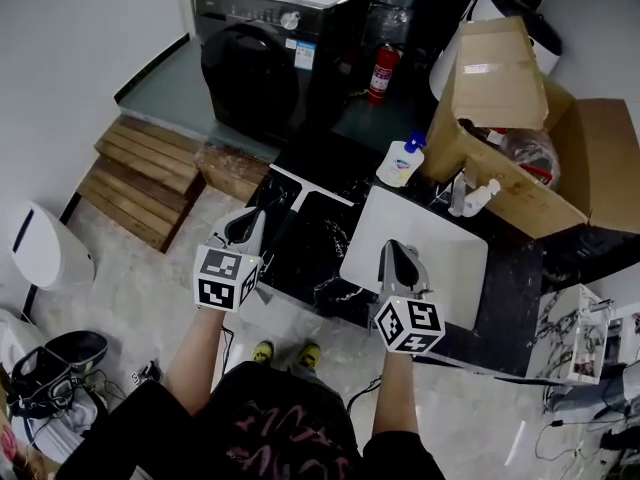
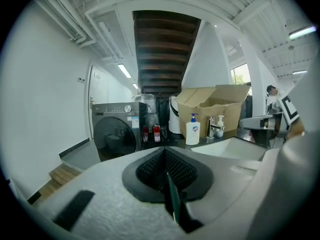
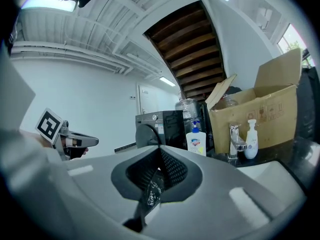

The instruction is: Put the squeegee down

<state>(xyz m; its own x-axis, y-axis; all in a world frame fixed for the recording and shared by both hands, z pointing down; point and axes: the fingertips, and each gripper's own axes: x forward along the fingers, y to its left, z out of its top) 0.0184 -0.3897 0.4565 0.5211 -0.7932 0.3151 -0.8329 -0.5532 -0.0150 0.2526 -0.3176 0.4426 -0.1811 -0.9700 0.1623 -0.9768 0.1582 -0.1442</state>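
Both grippers hang above a black marble counter [image 1: 330, 258] with a white sink [image 1: 455, 268]. My left gripper [image 1: 250, 224] is over the counter's left end, its jaws pressed together with only a thin green seam between them [image 2: 170, 184] and nothing held. My right gripper [image 1: 396, 252] is over the sink's near rim, jaws also together [image 3: 159, 156]; a small shiny crumpled bit shows in the seam, and I cannot tell what it is. A thin dark bar [image 1: 285, 226] lies on the counter beside the left gripper; I cannot tell whether it is the squeegee.
Behind the sink stand a soap bottle [image 1: 400, 160], a faucet [image 1: 458, 193] and a small pump bottle [image 1: 485, 196]. An open cardboard box [image 1: 520, 138] fills the back right. A black washing machine [image 1: 270, 48], a fire extinguisher [image 1: 382, 73] and wooden steps [image 1: 140, 178] are beyond.
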